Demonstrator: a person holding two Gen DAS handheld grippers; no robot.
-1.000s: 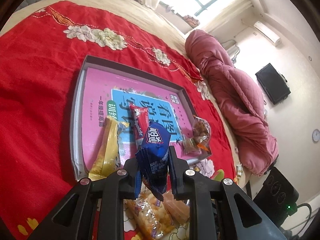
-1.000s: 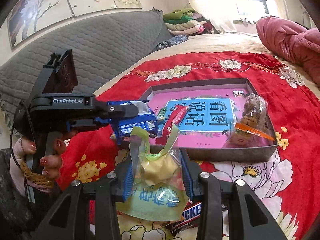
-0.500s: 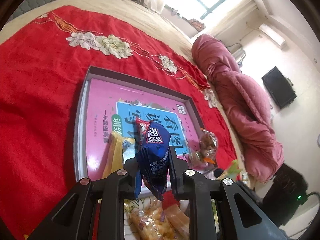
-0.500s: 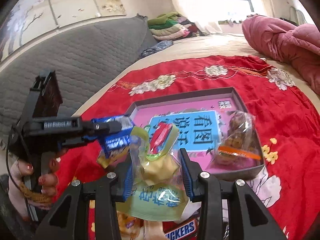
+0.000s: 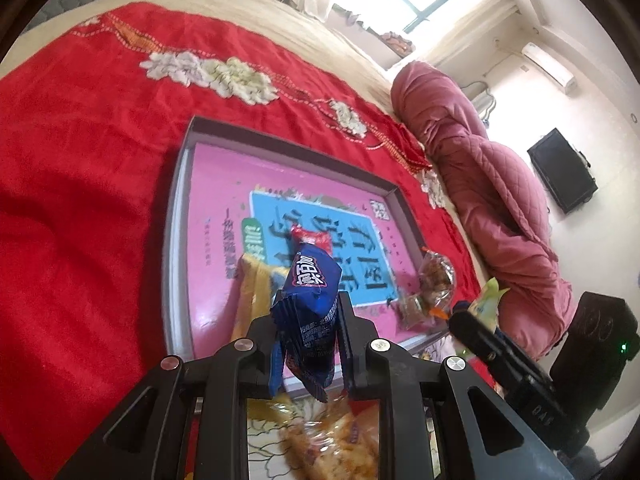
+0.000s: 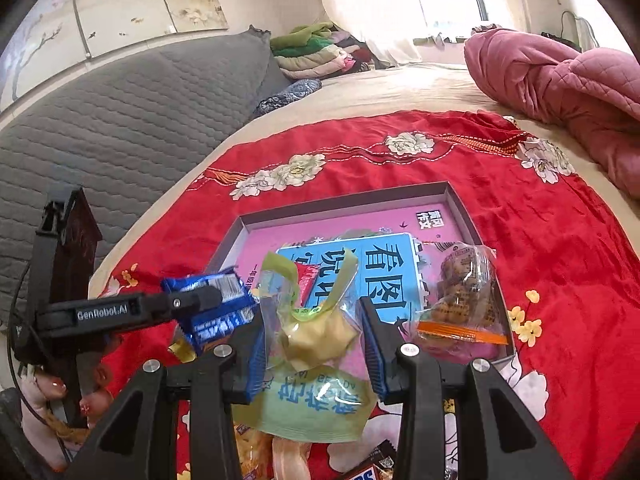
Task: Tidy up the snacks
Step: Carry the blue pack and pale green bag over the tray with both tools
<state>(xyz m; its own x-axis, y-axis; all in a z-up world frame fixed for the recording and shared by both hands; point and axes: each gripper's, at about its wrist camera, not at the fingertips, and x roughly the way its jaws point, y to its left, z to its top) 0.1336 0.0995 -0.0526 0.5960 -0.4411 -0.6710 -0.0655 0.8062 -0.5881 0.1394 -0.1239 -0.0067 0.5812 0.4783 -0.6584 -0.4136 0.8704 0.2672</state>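
The left gripper [image 5: 308,334] has its two fingers squeezed on a blue snack packet [image 5: 310,300]. The packet stands up between the fingers, over the near edge of the grey tray [image 5: 170,240]. The tray sits on a red blanket with white flowers [image 5: 80,160]. A pink book with a blue patch [image 5: 320,232] lies flat inside the tray. On the book, at about 11 o'clock from the blue packet, lies a yellow packet [image 5: 250,284]. A small red packet [image 5: 314,238] peeks out at 12 o'clock, just behind the blue one. At 3 o'clock, in the tray's near right corner, rests a clear bag of brown cookies [image 5: 434,276].

The right gripper [image 6: 312,340] has its fingers pressed on a clear bag with a green label [image 6: 316,344]. This bag hangs over the tray's near edge too. A Snickers bar [image 6: 368,472] lies on the blanket under it, at 5 o'clock. A pink quilt [image 6: 560,92] is bunched up far off at 1 o'clock.
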